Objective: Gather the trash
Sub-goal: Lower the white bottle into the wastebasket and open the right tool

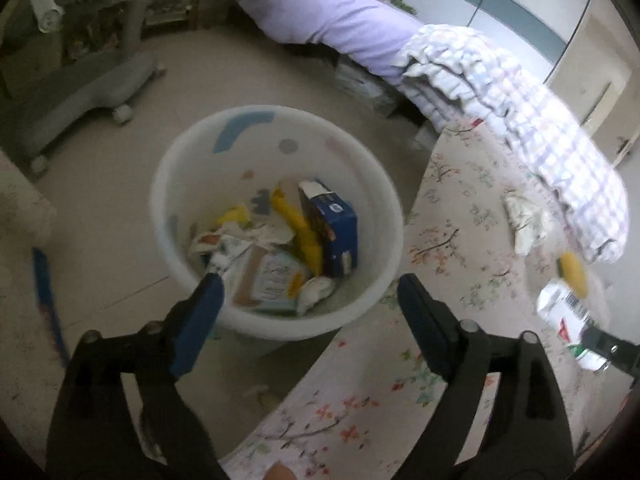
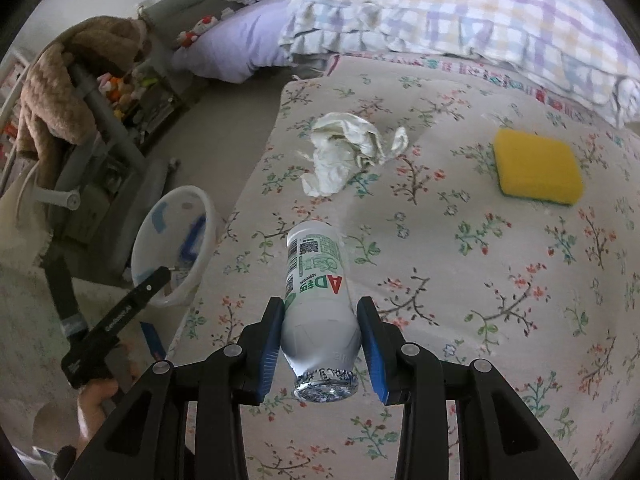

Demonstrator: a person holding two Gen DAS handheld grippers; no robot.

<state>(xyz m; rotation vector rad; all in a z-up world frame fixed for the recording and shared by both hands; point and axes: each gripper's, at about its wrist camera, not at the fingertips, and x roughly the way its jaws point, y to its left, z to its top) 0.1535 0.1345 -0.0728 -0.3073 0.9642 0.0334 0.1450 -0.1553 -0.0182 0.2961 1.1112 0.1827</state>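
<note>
1. bedroom scene: floral bedspread [image 2: 460, 264] beside a white bin [image 1: 276, 152] of trash on the floor.
2. left gripper [image 1: 310, 300] hangs spread and empty over the bin, likely to drop things in.
3. right gripper [image 2: 320, 334] pinches a plastic bottle [image 2: 316, 280] above the bed, likely bin-bound.
4. crumpled paper [image 2: 348, 152] and a yellow sponge [image 2: 536, 170] lie on the bed.

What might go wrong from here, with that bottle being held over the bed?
The right gripper pinches the bottle near its tapered end, so it might slip out. The bin sits on the floor beside the bed, with the open left gripper above it, so the two might bump.
</note>
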